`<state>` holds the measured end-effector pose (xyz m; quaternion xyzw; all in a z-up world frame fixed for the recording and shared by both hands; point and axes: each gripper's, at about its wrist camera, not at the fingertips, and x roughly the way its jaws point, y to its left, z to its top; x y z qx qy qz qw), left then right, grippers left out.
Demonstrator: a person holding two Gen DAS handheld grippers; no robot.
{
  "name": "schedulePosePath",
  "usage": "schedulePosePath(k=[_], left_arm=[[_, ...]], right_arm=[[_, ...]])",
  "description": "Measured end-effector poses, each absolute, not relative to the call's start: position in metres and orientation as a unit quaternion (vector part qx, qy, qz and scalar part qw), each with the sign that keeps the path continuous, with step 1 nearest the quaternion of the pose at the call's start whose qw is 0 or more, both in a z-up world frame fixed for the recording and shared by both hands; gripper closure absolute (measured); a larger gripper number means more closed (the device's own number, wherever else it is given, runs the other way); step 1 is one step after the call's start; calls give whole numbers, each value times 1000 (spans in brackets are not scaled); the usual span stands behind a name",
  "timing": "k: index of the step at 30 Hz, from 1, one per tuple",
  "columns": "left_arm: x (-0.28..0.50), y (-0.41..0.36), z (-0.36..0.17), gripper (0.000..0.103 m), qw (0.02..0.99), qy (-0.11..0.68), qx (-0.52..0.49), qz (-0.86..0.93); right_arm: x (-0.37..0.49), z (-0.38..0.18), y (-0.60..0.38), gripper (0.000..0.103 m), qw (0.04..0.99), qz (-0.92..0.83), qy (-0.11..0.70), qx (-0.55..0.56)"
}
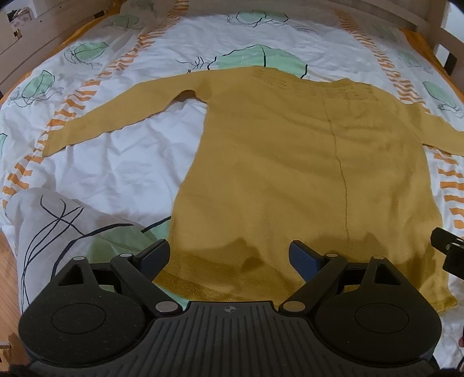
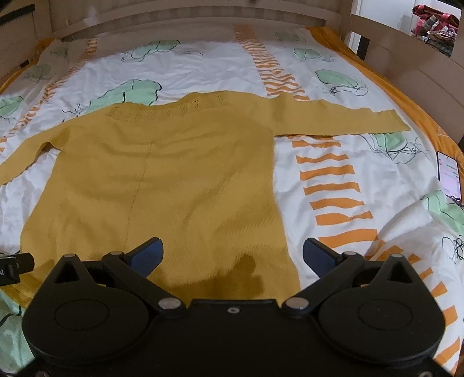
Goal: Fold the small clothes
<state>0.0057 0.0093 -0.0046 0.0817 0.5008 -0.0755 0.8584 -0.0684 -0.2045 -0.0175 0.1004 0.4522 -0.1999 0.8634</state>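
Observation:
A mustard-yellow knit sweater [image 1: 304,174] lies flat on the bed, hem towards me, collar far, both sleeves spread out sideways. It also shows in the right wrist view [image 2: 162,179]. My left gripper [image 1: 230,258] is open and empty, hovering over the hem's left part. My right gripper [image 2: 233,256] is open and empty, over the hem's right corner. The right gripper's edge shows at the right of the left wrist view [image 1: 448,252]; the left gripper's edge shows at the left of the right wrist view [image 2: 14,265].
The bed cover [image 1: 116,162] is white with green leaf shapes and orange stripes. A rumpled fold of it [image 1: 58,220] lies at the near left. A lit phone [image 2: 449,174] lies at the bed's right edge. A wooden bed frame [image 2: 188,14] surrounds the mattress.

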Motion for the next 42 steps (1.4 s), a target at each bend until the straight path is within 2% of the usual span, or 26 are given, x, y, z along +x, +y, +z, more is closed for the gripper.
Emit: schedulePosePath(k=[42], left_arm=[[15, 15, -18, 14, 843, 529, 71, -74]], right_arm=[[-55, -28, -203, 1, 853, -186, 476, 104]])
